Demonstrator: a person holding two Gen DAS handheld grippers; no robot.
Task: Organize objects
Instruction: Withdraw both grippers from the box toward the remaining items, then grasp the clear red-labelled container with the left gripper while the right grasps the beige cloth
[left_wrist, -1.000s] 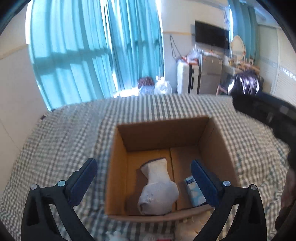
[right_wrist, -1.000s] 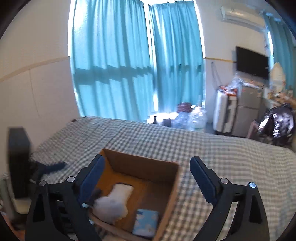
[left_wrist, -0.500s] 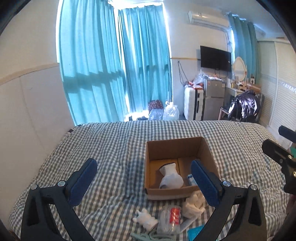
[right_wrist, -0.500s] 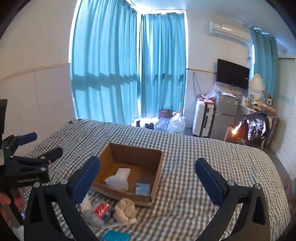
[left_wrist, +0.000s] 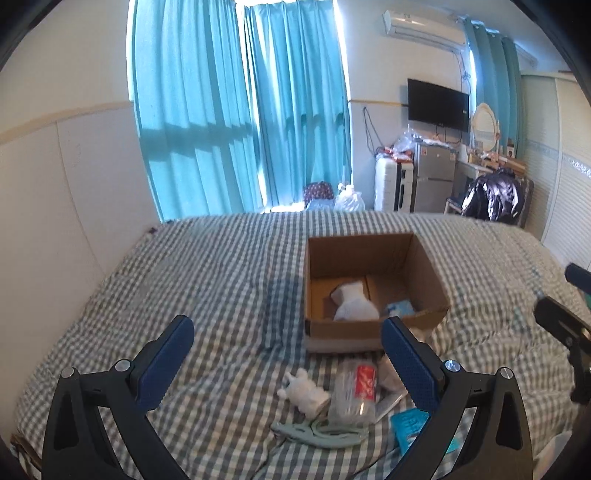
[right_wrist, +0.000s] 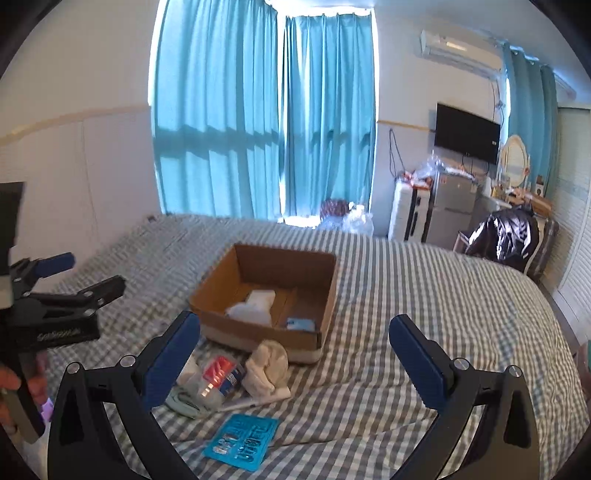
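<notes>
Checked bed (right_wrist: 424, 295), teal curtains (right_wrist: 258, 129) behind. We hold left gripper (left_wrist: 288, 360) and right gripper (right_wrist: 295, 354) above it, both jaws apart, empty. Near: blue tray (right_wrist: 242, 435), bottle (right_wrist: 218, 376), cream sock (right_wrist: 267, 363). Beyond: cardboard box (right_wrist: 218, 284) holding white sock (right_wrist: 251, 306), blue pack (right_wrist: 301, 324).

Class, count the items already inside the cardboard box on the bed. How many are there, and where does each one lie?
2. A white sock lies near the middle of the cardboard box, and a small light-blue packet sits at its front right. The near wall could hide something more.
</notes>
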